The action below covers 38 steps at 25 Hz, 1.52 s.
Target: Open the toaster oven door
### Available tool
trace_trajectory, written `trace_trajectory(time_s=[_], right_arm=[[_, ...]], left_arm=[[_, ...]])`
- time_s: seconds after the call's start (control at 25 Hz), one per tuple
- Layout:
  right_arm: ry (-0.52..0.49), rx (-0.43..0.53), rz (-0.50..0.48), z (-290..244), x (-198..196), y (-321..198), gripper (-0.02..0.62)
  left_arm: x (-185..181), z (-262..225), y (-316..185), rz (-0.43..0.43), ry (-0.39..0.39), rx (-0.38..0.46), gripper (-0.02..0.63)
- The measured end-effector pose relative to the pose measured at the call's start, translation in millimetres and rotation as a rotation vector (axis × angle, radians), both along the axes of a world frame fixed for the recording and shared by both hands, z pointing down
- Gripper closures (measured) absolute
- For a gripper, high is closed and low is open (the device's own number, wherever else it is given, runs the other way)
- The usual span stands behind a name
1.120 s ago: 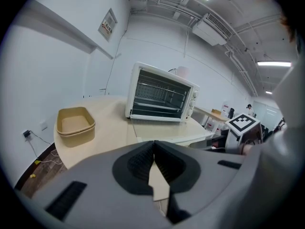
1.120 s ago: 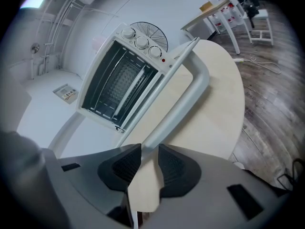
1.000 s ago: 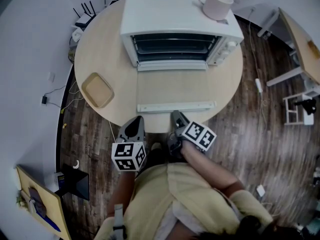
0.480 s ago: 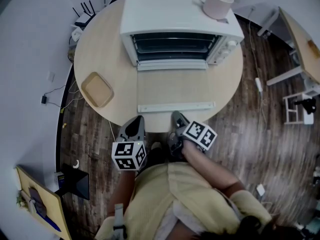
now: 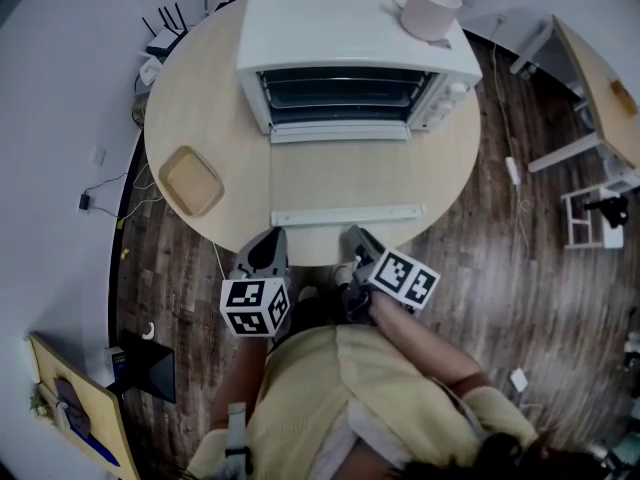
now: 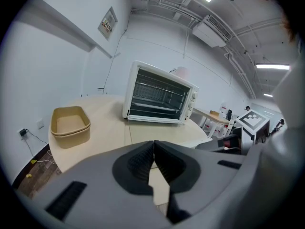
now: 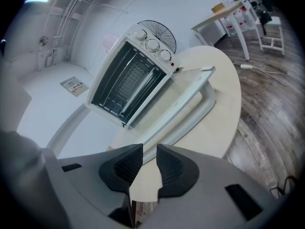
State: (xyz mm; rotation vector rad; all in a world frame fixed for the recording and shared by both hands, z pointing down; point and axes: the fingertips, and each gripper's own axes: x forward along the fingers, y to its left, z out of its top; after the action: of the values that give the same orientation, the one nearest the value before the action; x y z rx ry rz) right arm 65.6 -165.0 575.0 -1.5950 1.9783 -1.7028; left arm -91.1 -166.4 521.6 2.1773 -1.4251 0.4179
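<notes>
The white toaster oven (image 5: 355, 38) stands at the far side of the round table (image 5: 200, 98). Its glass door (image 5: 345, 178) lies folded down flat, with the handle bar (image 5: 348, 214) toward me. Both grippers hover at the table's near edge, apart from the door. My left gripper (image 5: 268, 248) has its jaws shut with nothing in them (image 6: 153, 149). My right gripper (image 5: 358, 243) shows a narrow gap (image 7: 149, 151); its jaws have just been closing a little, with nothing between them. The right gripper view shows the oven (image 7: 131, 75) and its open door (image 7: 176, 109) ahead.
A pink mug (image 5: 430, 8) sits on the oven's top right corner. A tan tray (image 5: 193, 180) rests on the table's left part. A fan (image 7: 159, 30) stands behind the oven. Desks and cables occupy the wooden floor to the right.
The right gripper's marker cube has shifted slightly toward the person and rolled a little. The left gripper and the open door are unchanged.
</notes>
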Motion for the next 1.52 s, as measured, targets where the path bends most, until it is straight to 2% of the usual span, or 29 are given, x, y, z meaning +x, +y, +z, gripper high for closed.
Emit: trace_trajectory(time_s=[0.36,0.48,0.64,0.84,1.04,1.52], right_arm=[[0.055,0.098,-0.018,-33.9,5.8,-12.3,0.519],[0.149,0.138,-0.049,-41.2,9.2,-19.3,0.555],[0.291,0.237,-0.105,-54.7,12.5,-29.2,0.590],[0.444,0.369,-0.175,-75.7,13.0,-35.7,0.592],[0.542,0.429,-0.218,-81.4,14.0,-37.1,0.592],[0.565,0.423,-0.241,-77.1,12.9,-37.0,0.594]], left_arm=[[0.2,-11.4,-8.4,0.003,0.044,0.014,0.603],[0.7,-15.9,-11.6,0.005,0.052,0.016,0.603],[-1.8,-22.0,-13.6,0.000,0.071,0.023,0.604],[-4.9,-26.3,-14.1,-0.010,0.078,0.032,0.604],[-6.3,-29.3,-14.5,-0.019,0.073,0.040,0.604],[-8.4,-27.1,-14.4,-0.026,0.070,0.029,0.603]])
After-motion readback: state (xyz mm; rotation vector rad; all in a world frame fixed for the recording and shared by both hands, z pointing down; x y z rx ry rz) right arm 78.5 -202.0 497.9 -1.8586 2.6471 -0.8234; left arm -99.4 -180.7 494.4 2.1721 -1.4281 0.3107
